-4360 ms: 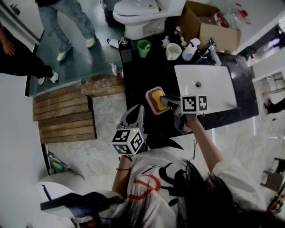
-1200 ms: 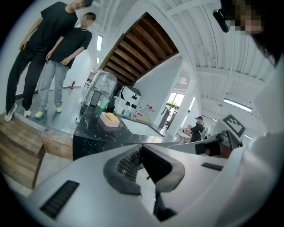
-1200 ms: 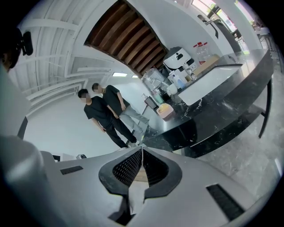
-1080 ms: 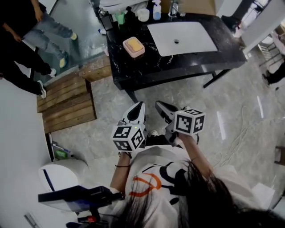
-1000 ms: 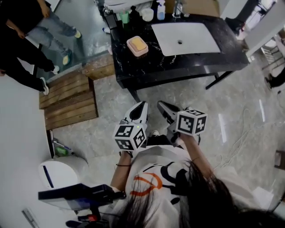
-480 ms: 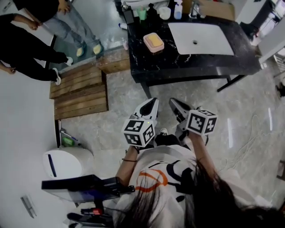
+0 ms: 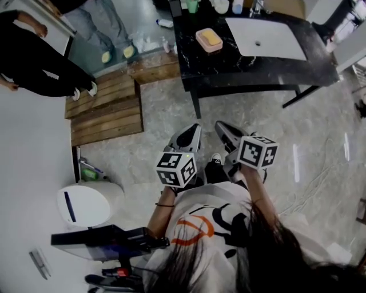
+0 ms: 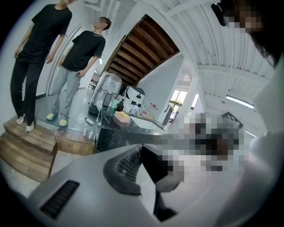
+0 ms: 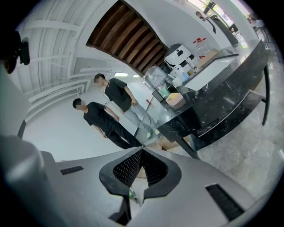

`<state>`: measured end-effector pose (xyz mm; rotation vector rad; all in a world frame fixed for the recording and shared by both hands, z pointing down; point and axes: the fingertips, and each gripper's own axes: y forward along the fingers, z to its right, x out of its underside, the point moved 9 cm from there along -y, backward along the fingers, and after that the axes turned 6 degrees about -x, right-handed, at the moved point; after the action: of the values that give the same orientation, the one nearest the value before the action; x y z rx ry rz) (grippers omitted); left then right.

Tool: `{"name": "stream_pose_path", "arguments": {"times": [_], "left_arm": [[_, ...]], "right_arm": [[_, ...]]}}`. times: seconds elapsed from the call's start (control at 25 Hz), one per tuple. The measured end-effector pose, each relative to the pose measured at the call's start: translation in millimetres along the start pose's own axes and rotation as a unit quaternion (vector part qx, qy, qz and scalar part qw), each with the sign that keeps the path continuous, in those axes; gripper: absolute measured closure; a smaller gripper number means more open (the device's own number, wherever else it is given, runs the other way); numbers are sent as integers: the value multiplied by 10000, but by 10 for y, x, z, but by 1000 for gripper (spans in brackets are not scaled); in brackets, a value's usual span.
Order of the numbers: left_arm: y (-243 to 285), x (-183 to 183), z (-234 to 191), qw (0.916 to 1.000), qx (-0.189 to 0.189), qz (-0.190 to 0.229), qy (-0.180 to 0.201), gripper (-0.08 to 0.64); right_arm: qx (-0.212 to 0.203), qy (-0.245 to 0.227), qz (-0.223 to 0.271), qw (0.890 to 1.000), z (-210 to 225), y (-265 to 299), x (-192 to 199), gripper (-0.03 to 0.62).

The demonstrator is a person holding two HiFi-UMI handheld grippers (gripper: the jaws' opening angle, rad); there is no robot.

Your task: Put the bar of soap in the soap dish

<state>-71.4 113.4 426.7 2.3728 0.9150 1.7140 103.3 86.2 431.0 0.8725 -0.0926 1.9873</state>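
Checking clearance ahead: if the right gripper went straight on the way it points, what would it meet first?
The shut right gripper would likely meet the floor short of the counter; depth is unclear.

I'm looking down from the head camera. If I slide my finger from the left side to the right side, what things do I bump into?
wooden steps → pink soap dish with the bar of soap in it → white sink

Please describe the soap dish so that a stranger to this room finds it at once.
Find the black marble counter with the white sink set into it. Left of the sink stands the soap dish: low, pink, with a yellow bar of soap in it, unlike the upright bottles behind.
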Motion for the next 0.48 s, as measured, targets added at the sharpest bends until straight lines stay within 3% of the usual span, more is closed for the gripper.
{"name": "stream_pose_path", "arguments": {"times": [0.48], "left_arm": [[-671, 203, -267, 9989, 430, -13, 169, 557]], "right_arm": [[276, 46, 256, 9993, -516, -19, 727, 581]]}}
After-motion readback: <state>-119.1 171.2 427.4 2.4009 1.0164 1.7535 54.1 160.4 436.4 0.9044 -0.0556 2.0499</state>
